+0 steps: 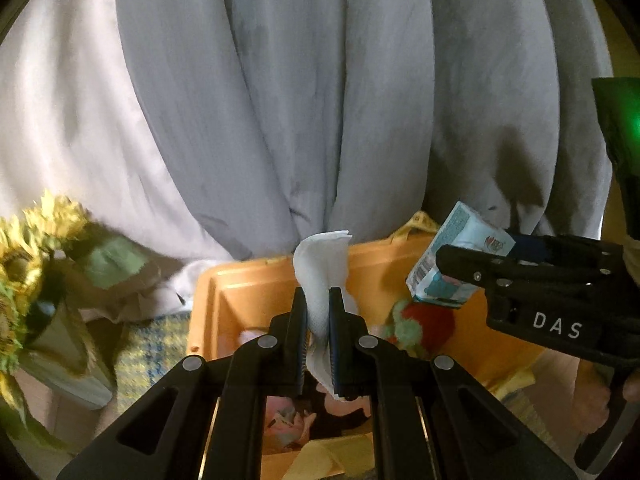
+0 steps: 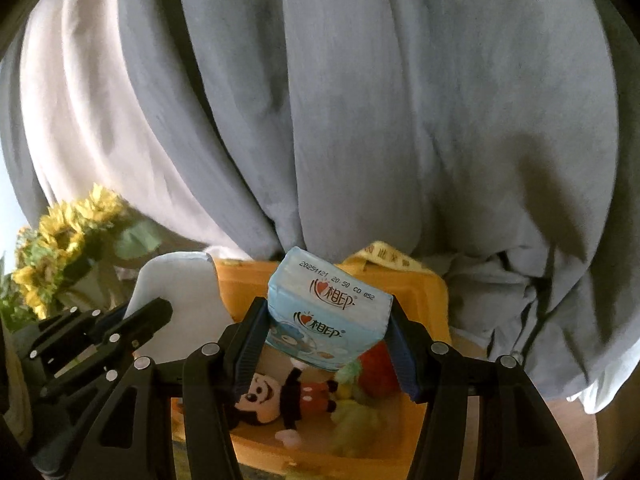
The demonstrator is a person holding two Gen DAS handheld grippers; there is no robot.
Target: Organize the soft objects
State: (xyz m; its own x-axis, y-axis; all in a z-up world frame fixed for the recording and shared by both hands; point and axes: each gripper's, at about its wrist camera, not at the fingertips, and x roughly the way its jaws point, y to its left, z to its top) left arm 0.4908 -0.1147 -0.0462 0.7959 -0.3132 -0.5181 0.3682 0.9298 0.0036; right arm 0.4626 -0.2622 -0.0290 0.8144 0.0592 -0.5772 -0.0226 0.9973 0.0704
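Note:
My left gripper (image 1: 319, 300) is shut on a white paper tissue (image 1: 324, 264) that sticks up between its pads, above the orange bin (image 1: 248, 292). My right gripper (image 2: 326, 316) is shut on a light blue tissue pack (image 2: 328, 320), held over the same orange bin (image 2: 424, 292). Inside the bin lie a mouse plush doll (image 2: 280, 396), a red strawberry plush (image 2: 378, 368) and a yellow-green soft toy (image 2: 356, 420). The right gripper (image 1: 452, 264) with the pack (image 1: 456, 256) also shows at the right of the left wrist view. In the right wrist view the left gripper (image 2: 160, 312) holds the tissue (image 2: 180, 300) at the left.
A grey curtain (image 1: 320, 100) hangs just behind the bin and fills the background. A bunch of yellow sunflowers (image 2: 64, 240) in paper wrap stands to the left of the bin. A yellow-blue woven mat (image 1: 152, 352) lies under the bin's left side.

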